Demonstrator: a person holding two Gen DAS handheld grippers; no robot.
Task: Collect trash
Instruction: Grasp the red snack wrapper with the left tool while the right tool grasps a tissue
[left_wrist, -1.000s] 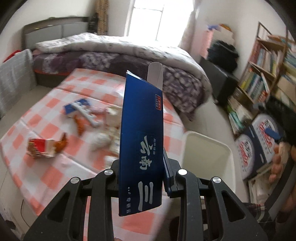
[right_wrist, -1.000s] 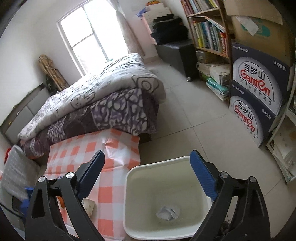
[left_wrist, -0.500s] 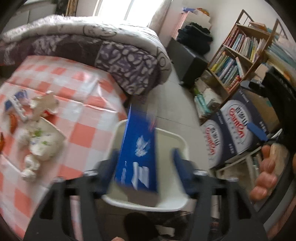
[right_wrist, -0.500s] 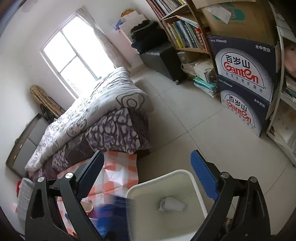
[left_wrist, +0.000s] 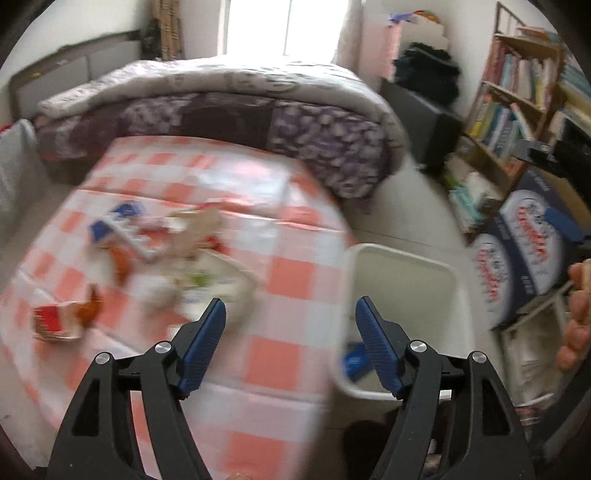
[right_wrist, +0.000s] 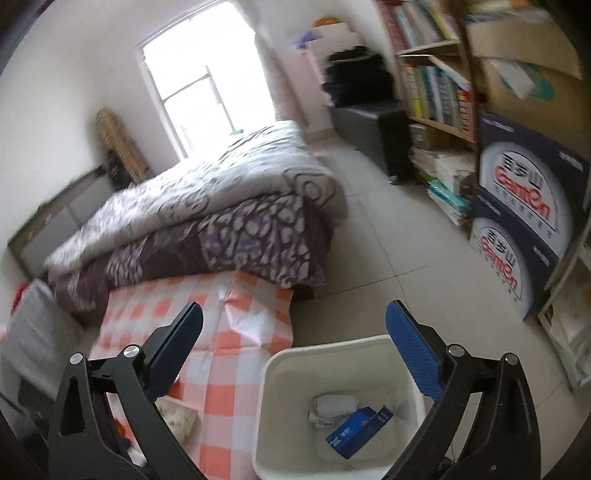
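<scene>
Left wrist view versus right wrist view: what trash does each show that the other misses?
Only the left wrist view shows the blurred pile of wrappers and the red packet on the checked tablecloth. Only the right wrist view shows the crumpled white paper beside the blue box on the bin floor. Both show the white bin, the box inside it, and open, empty grippers: left gripper, right gripper.

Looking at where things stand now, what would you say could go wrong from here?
The remaining trash lies in an overlapping cluster on the checked tablecloth, so the open left hand-held gripper may pinch two pieces, or the cloth. The white bin stands tight against the table edge; a low swing might knock it.
</scene>
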